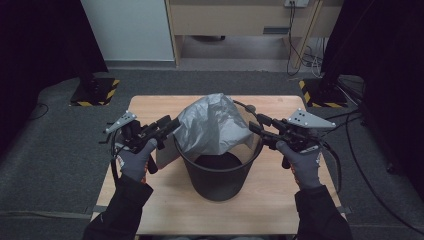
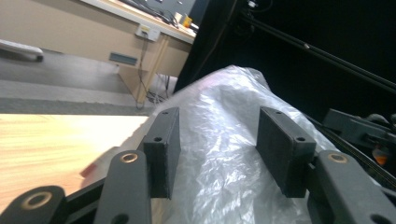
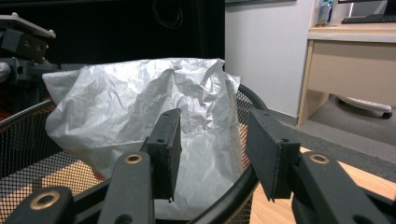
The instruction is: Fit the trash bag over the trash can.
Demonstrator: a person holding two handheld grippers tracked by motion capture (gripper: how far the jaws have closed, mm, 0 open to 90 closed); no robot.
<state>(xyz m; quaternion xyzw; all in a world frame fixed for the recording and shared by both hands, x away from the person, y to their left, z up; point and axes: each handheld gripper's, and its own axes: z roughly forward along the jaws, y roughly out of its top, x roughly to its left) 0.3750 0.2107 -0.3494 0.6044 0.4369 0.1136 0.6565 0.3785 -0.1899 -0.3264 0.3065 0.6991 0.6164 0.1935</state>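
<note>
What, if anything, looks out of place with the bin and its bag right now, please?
The grey plastic bag is not fitted as a liner: it stands crumpled and puffed up above the black mesh bin, bunched toward the far-left rim, leaving the bin's dark inside exposed. Both claws, left and right, are open at the rim.

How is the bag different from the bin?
The bag is pale grey, crinkly and floppy; the bin is black, stiff mesh. The bag bulges up above the rim, while the bin stands upright on the table. Both sit between the two tools.
</note>
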